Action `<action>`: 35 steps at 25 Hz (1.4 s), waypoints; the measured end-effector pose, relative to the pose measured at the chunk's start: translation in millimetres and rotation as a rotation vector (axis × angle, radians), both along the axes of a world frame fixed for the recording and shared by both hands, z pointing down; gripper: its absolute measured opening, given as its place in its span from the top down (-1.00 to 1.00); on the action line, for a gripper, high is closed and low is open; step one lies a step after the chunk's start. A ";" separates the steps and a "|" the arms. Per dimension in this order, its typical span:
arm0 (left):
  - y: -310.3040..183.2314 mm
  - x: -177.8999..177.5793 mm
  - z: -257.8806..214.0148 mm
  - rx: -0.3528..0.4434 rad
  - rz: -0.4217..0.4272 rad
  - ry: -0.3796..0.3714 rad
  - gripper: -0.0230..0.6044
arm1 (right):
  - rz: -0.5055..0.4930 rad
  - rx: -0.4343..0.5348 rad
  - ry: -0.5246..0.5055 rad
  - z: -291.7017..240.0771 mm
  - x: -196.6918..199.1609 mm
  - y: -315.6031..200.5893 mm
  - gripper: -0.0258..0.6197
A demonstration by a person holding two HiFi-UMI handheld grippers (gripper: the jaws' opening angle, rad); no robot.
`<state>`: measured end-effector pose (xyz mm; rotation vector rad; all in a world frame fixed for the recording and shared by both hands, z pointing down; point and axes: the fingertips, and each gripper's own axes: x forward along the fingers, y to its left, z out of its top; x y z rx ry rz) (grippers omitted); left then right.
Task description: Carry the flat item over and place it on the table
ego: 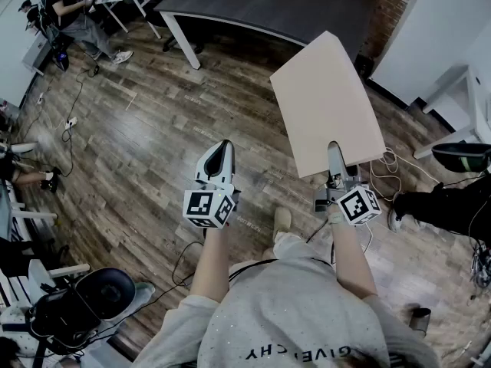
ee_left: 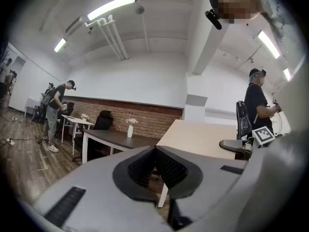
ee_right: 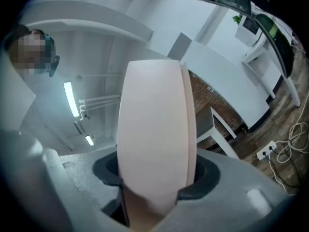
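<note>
A flat beige board (ego: 326,106) is held out over the wooden floor, tilted up toward the dark table (ego: 268,6) at the far side. My right gripper (ego: 335,156) is shut on the board's near edge. In the right gripper view the board (ee_right: 154,139) fills the space between the jaws of the right gripper (ee_right: 154,187). My left gripper (ego: 221,153) hangs to the left of the board, shut and empty; in its own view the left gripper (ee_left: 155,151) has its pads meeting. That view also shows the board (ee_left: 203,137) and the table (ee_left: 116,139) ahead.
People stand by white desks at the far left (ego: 77,14). A person in black sits at the right (ego: 453,198), near a white desk (ego: 476,98). Cables (ego: 391,163) lie on the floor beyond the right gripper. A vase (ee_left: 130,128) stands on the dark table.
</note>
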<state>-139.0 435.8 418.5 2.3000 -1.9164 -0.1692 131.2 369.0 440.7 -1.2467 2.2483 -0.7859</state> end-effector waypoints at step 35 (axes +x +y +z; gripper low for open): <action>-243.2 35.1 11.9 -0.046 0.067 0.008 0.93 | 0.068 0.080 0.293 -4.1 12.7 -214.1 0.08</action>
